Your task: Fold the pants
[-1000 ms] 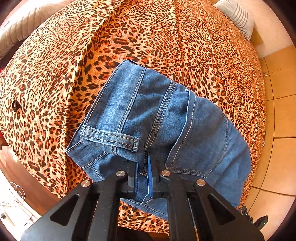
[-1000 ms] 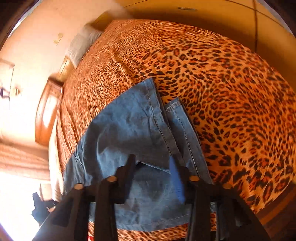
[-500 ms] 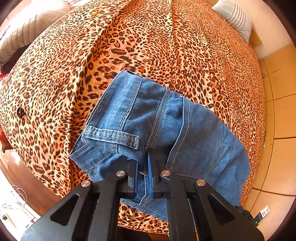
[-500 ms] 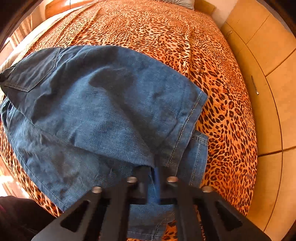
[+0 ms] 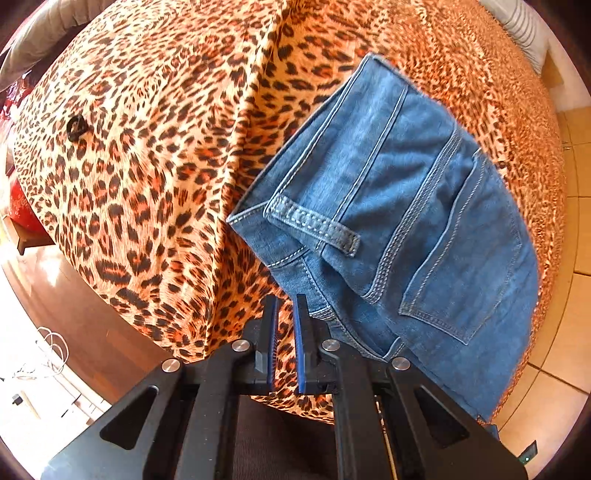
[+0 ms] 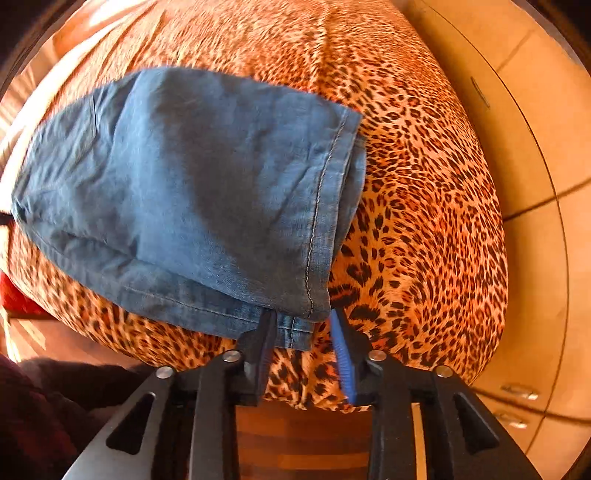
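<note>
Blue denim pants (image 5: 399, 221) lie folded on a leopard-print bedspread (image 5: 155, 155); the waistband, a belt loop and a back pocket face the left wrist view. My left gripper (image 5: 285, 306) is slightly open and empty, just left of the waistband edge. In the right wrist view the leg hems (image 6: 207, 192) lie stacked near the bed's front edge. My right gripper (image 6: 301, 325) is open, its jaws on either side of the lower hem corner without gripping it.
A small black ring-shaped object (image 5: 77, 127) lies on the bedspread at left. Wooden floor (image 5: 85, 325) runs below the bed edge. Wardrobe doors with handles (image 6: 524, 236) stand to the right. A striped pillow (image 5: 524, 29) lies at the far corner.
Both grippers have let go of the denim and opened. My left gripper has shifted left off the waistband. My right gripper has drawn back to the hem corner.
</note>
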Motion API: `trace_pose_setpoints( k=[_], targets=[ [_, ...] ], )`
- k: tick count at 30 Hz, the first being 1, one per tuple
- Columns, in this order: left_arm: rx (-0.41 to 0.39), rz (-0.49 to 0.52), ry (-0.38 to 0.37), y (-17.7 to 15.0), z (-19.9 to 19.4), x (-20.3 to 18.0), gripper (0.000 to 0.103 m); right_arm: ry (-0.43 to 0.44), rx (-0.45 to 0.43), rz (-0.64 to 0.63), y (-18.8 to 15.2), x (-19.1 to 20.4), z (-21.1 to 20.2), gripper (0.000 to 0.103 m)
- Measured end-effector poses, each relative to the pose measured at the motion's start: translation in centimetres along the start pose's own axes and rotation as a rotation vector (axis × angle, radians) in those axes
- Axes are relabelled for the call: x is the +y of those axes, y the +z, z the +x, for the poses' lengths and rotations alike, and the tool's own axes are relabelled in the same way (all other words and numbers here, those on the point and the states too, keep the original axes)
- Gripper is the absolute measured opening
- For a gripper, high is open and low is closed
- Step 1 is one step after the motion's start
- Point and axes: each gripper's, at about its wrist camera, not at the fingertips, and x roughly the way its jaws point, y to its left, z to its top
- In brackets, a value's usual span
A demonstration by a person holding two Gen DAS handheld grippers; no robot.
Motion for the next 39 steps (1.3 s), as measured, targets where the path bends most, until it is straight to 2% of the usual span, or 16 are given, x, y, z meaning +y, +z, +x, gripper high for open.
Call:
trace_pose_setpoints(
  k=[3, 7, 8, 11, 15, 19, 20, 21, 22, 23, 26, 29, 33, 35, 37, 39],
  targets=[
    [-0.020, 0.005, -0.080, 0.0, -1.3, -0.5, 0.007, 0.238, -0.049, 0.280, 0.1, -2.4, -1.4, 0.063],
    [0.006, 0.041, -0.123, -0.6, -0.6, -3.1, 0.022, 0.504, -0.028, 0.621, -0.9, -3.8, 0.8, 0.065],
    [0.019, 0.039, -0.133, -0.8, -0.1, -3.6, 0.028, 0.548, -0.009, 0.694, -1.4, -3.9, 1.7, 0.065],
    [0.041, 0.036, -0.136, -1.1, 1.2, -4.6, 0.031, 0.651, 0.024, 0.895, -2.9, -4.5, 4.0, 0.065],
    [0.066, 0.044, -0.104, -0.7, 3.1, -5.2, 0.036, 0.703, -0.033, 1.043, -3.2, -5.1, 5.3, 0.067],
    [0.079, 0.058, -0.085, 0.4, 4.2, -6.6, 0.037, 0.730, -0.041, 1.069, -2.2, -4.5, 6.9, 0.066],
    [0.071, 0.075, -0.065, 0.9, 4.2, -7.2, 0.025, 0.709, -0.016, 1.041, -1.7, -4.2, 7.4, 0.060],
    [0.060, 0.088, -0.051, 1.3, 3.9, -7.6, 0.015, 0.670, -0.004, 1.020, -1.2, -3.8, 7.6, 0.039],
    [0.055, 0.096, -0.038, 1.5, 3.5, -7.9, 0.007, 0.663, -0.009, 1.001, -0.8, -3.6, 7.6, 0.025],
    [0.058, 0.098, -0.051, 1.6, 2.7, -8.0, 0.007, 0.679, -0.031, 0.992, -0.5, -3.5, 7.2, 0.012],
    [0.021, 0.114, -0.114, 1.0, -0.6, -7.0, 0.006, 0.713, -0.120, 0.917, 0.2, -3.4, 3.8, 0.010],
    [0.010, 0.106, -0.162, -0.2, -2.5, -4.9, 0.006, 0.719, -0.137, 0.865, -0.9, -3.8, 1.2, 0.009],
    [0.114, 0.048, -0.115, -0.7, 1.8, -3.5, 0.007, 0.631, -0.061, 0.882, -3.6, -5.2, 3.1, 0.014],
    [0.153, 0.010, -0.115, -0.5, 3.1, -3.1, 0.006, 0.687, -0.048, 0.959, -4.8, -5.8, 5.0, 0.014],
    [0.120, 0.039, -0.101, -0.3, 2.7, -4.2, 0.006, 0.718, -0.090, 0.975, -4.8, -6.0, 5.3, 0.016],
    [0.094, 0.080, -0.080, -0.2, 2.0, -5.3, 0.006, 0.709, -0.113, 0.958, -4.4, -5.7, 5.4, 0.033]
  ],
)
